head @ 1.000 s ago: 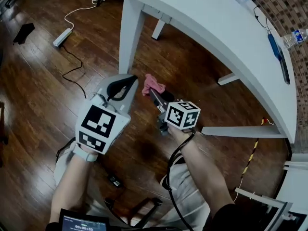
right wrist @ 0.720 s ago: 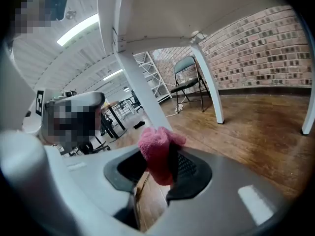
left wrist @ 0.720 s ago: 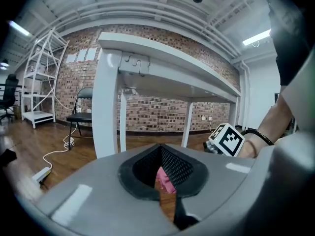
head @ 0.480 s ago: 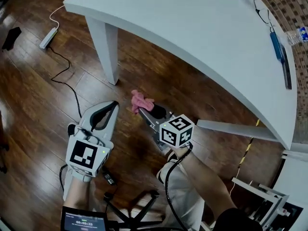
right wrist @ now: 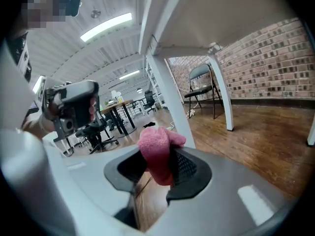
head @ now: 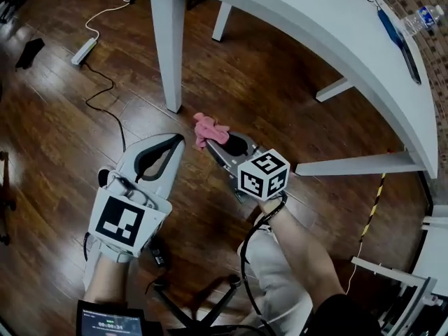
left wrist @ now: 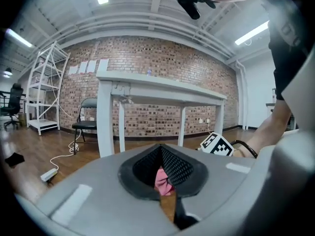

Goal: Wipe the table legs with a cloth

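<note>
A white table [head: 308, 19] stands on dark wood flooring, its near leg [head: 166, 47] straight ahead. My right gripper [head: 218, 140] is shut on a crumpled pink cloth [head: 208, 128], held low just right of that leg's foot without touching it. In the right gripper view the cloth [right wrist: 157, 154] bulges up between the pads [right wrist: 189, 167], with the leg [right wrist: 170, 100] close behind. My left gripper [head: 171, 142] hangs beside it on the left, shut and holding nothing. Through its closed jaws [left wrist: 160, 154] I glimpse the pink cloth [left wrist: 162, 182] and the leg [left wrist: 105, 117].
A power strip [head: 87, 49] with white and black cables lies on the floor to the left. Other table legs [head: 222, 19] and a white foot bar [head: 350, 165] stand to the right. A bottle [head: 420, 19] lies on the tabletop. A folding chair [left wrist: 86, 119] and a shelf [left wrist: 44, 97] stand further back.
Both grippers have come nearer to the near table leg, so the pink cloth now sits close to its foot. Neither grip has changed.
</note>
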Tool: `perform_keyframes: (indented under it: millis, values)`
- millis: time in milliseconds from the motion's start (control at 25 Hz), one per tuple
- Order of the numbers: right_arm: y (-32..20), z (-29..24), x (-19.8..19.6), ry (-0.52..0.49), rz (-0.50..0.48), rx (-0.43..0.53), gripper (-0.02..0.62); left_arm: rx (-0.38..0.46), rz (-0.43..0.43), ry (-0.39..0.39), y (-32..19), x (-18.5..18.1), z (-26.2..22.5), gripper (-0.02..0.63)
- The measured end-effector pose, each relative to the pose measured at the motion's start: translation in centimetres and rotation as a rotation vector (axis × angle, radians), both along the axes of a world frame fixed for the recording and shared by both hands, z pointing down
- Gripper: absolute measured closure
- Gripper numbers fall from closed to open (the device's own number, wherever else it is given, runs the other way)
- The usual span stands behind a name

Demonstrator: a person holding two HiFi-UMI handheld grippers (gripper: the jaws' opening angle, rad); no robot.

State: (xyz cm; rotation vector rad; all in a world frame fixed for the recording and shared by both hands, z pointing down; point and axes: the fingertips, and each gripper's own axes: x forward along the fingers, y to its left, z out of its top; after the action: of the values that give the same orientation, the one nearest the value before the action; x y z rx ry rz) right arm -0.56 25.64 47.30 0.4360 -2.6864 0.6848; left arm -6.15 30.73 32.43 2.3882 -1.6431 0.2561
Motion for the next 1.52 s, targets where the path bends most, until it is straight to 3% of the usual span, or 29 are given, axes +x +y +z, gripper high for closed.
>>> perform_keyframes:
  millis: [120,360,520,800,1080,1160,1360,1520]
  values:
    - [1.6,-2.1,0.2,0.006,0.004,0.02,0.479,0.013,0.022,0.011,0.2,-0.1,0.2,0.604]
    - [2.1,-4.4,0.4,0.043,0.016,0.046,0.479,-0.069,-0.029,0.013,-1.0,-4.6,2.6,0.604]
    - [2.1,-5.3,-0.3,0.067,0.036,0.045,0.479,-0.059,0.017,-0.027,-2.8,-7.2,2.8,0.604]
    - [0.5,-7.2,-3.6,0.074,0.07,0.05,0.479,-0.064,0.085,-0.007,-8.8,-11.8,1.2,0.604]
    - [-2.4,-10.4,-5.6,0.046,0.032,0.06,0.479,-0.048,0.016,-0.016,-13.7,-11.6,-1.5,0.604]
    - [-3.7,-10.7,-5.9,0.052,0.031,0.055,0.479,-0.045,0.041,-0.045,-14.5,-10.4,-1.9,0.604]
    - [-5.6,-10.8,-7.7,0.038,0.057,0.035,0.479,0.004,0.203,-0.098,-12.5,-8.4,-0.6,0.604]
    - [-7.2,-9.0,-12.2,0.079,0.081,0.063,0.479,0.016,0.195,-0.028,-11.4,-12.2,3.1,0.604]
